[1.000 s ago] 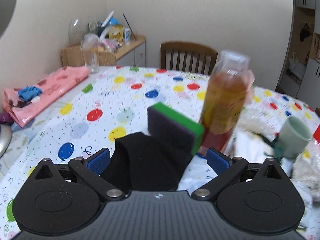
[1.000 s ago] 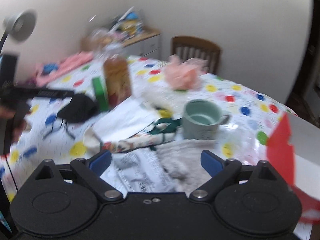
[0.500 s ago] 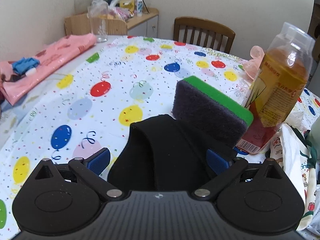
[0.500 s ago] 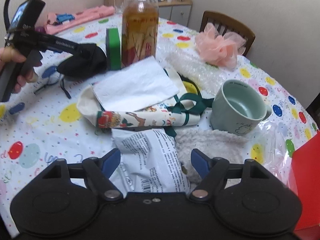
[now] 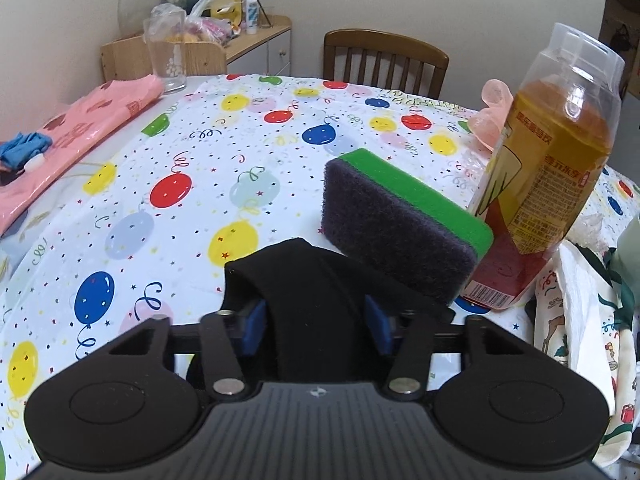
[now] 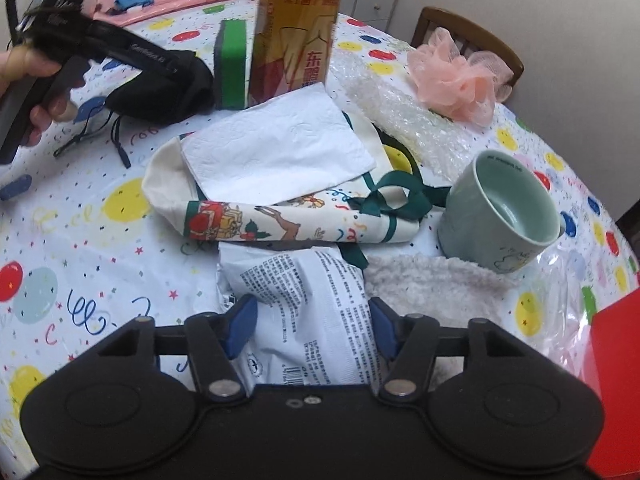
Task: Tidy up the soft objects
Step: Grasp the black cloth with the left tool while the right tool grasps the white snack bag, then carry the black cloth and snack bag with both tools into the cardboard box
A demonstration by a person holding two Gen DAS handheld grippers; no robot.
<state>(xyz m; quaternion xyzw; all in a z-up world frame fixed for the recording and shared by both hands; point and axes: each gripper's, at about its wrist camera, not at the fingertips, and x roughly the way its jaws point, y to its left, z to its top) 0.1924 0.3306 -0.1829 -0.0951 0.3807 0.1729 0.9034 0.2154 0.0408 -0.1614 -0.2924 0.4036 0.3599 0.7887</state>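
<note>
closing in, the left gripper [image 5: 316,330] has its blue pads pressed on the black pouch [image 5: 304,280] at lower centre of its frame, just in front of the green sponge [image 5: 404,220]. the right gripper [image 6: 310,330], jaws also narrowing, pinches the white packet [image 6: 304,304] at lower centre, beside the fluffy cloth [image 6: 432,288].

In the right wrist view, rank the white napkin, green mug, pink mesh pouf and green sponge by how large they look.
1. white napkin
2. green mug
3. pink mesh pouf, close to the mug and farther from the camera, so unsure
4. green sponge, seen edge-on and farthest
</note>
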